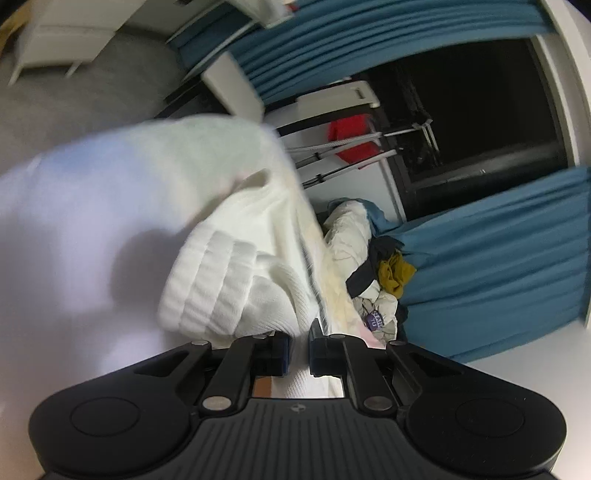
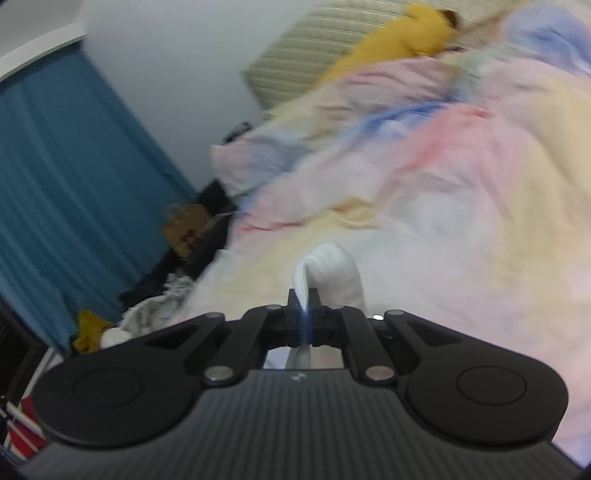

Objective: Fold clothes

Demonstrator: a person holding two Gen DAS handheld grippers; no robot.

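The white ribbed knit garment point(image 1: 236, 236) hung bunched ahead of and to the left of the left gripper point(image 1: 298, 349), whose fingers point(image 1: 279, 350) were clamped on a strip of the fabric running down between them. In the right wrist view a fold of the same white knit point(image 2: 330, 275) rose just ahead of the right gripper point(image 2: 304, 317), whose fingers point(image 2: 291, 314) were pressed together on its edge. Beyond those fingers lay the bed with a crumpled pastel pink, yellow and blue quilt point(image 2: 443, 166); a yellow cloth point(image 2: 402, 33) lay far ahead at the pillow end. Right of the left fingers sat a heap of mixed clothes point(image 1: 373, 273) against pleated teal curtains point(image 1: 491, 266). Both views were motion-blurred.
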